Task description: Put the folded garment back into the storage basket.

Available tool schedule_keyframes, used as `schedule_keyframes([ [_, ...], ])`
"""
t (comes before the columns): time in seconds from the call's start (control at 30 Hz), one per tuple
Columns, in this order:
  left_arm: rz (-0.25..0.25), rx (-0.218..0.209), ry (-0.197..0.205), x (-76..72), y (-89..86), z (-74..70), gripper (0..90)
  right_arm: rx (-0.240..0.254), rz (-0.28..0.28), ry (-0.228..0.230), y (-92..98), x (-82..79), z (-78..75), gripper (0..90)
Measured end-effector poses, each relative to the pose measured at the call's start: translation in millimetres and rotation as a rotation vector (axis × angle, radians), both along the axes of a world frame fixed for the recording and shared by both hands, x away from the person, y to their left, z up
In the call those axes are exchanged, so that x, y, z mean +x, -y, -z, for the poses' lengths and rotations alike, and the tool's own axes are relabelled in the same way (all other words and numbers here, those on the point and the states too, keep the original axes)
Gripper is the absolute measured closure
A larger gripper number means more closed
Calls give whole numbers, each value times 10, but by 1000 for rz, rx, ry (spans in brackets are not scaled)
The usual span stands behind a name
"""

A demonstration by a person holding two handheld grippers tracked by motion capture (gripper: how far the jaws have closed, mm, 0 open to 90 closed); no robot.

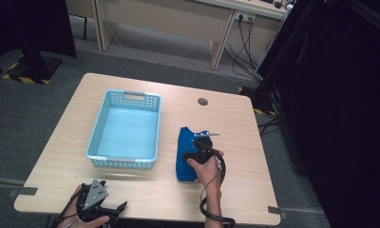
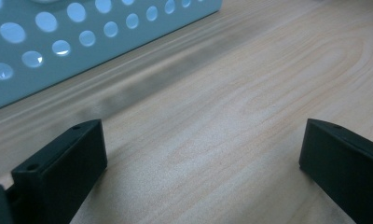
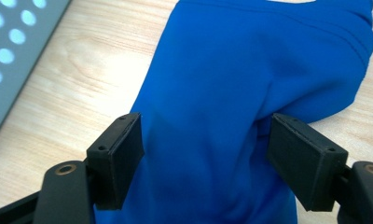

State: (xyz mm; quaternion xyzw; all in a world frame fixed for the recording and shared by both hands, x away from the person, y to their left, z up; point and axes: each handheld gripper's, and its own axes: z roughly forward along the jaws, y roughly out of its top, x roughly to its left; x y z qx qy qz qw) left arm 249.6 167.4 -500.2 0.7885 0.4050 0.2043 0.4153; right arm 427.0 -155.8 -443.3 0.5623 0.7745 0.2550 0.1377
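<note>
So there's one light blue basket (image 1: 125, 129) and one blue cloth (image 1: 185, 154) on the table (image 1: 235, 133), cloth just right of the basket. Right gripper (image 3: 205, 154) sits over the cloth, jaws apart around it; left gripper (image 2: 201, 161) is spread wide over bare wood.

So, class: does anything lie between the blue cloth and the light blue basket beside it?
Nothing visible does. Bare table separates the blue cloth from the light blue basket, and the right gripper hangs open over the cloth.
</note>
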Motion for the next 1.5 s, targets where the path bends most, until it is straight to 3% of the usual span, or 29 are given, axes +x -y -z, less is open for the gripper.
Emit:
schedule_keyframes([
  [0.23,0,0,0,0,0,0,0,-23,10,-27,-63,72,82,307],
  [0.33,0,0,0,0,0,0,0,-50,14,-18,-88,82,104,329],
  [0.83,0,1,-1,-1,1,-1,0,-80,47,22,-60,89,91,662],
  [1.13,0,0,0,-1,0,0,0,-64,50,43,-52,74,67,703],
  [1.5,0,0,0,-1,0,0,0,-22,48,92,-44,52,-141,706],
])
